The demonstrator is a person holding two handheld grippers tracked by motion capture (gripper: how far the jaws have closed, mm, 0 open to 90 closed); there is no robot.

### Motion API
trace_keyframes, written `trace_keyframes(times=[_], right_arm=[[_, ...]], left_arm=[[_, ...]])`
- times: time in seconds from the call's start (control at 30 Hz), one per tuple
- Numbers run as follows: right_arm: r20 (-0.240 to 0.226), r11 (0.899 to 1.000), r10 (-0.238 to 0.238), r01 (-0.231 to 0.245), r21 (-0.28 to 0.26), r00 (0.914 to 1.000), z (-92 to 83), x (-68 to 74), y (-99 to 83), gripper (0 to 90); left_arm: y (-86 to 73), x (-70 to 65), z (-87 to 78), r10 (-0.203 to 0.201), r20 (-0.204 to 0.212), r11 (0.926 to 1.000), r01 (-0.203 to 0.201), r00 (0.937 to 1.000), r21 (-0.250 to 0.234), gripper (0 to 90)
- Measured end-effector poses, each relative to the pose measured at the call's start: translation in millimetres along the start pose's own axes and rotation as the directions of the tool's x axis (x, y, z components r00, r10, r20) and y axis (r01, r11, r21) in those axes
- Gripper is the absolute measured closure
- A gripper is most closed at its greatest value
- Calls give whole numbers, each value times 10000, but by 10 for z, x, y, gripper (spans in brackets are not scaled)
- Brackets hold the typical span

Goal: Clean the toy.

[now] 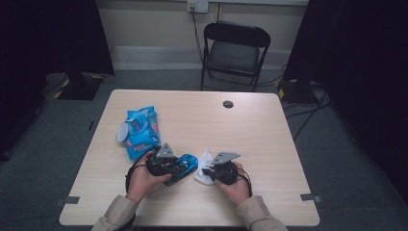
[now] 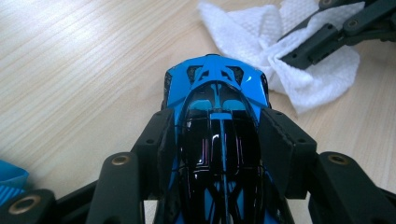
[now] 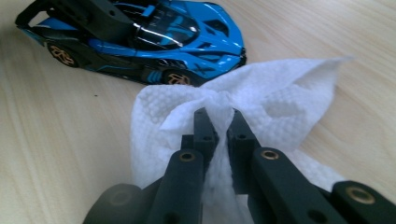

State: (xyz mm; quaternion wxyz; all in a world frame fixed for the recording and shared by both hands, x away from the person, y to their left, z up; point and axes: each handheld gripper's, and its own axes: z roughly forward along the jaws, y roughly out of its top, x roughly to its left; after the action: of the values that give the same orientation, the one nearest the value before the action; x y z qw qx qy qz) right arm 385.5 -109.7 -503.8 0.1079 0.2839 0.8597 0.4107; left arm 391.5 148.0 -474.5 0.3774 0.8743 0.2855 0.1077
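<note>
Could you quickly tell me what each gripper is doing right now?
Left gripper: closed on the blue toy car.
Right gripper: shut on the white wipe.

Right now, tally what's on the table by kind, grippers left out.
Toy car: 1
White wipe: 1
Blue wipes pack: 1
Total: 3

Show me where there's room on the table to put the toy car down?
The far right of the table, around the small dark hole, is bare, as is the near left corner. It is crowded in the middle near edge: toy car, white wipe, both tools, and the blue wipes pack beyond them.
</note>
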Motion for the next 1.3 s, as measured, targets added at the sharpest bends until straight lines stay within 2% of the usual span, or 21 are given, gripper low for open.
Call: trace_keyframes(times=[0.23,0.6,0.93,1.07,1.3], right_arm=[[-369,9997,-222,223,23,9991,77,169,53,860],[-664,9994,-346,349,27,9972,163,293,116,861],[-1026,9986,-513,522,70,9934,284,494,205,862],[-1069,9984,-530,547,130,9929,292,513,218,864],[-1386,9964,-805,834,153,9871,329,630,245,866]], left_arm=[[-12,0,-5,-13,8,10000,13,10000,-62,475],[-22,-4,-16,29,-13,10000,-29,10000,-54,477],[-30,-11,-21,23,-48,10000,-23,10000,-92,477],[-32,-10,-22,14,-39,9999,-15,10000,-108,478],[-35,-14,-24,38,-72,9999,-39,10000,-121,478]])
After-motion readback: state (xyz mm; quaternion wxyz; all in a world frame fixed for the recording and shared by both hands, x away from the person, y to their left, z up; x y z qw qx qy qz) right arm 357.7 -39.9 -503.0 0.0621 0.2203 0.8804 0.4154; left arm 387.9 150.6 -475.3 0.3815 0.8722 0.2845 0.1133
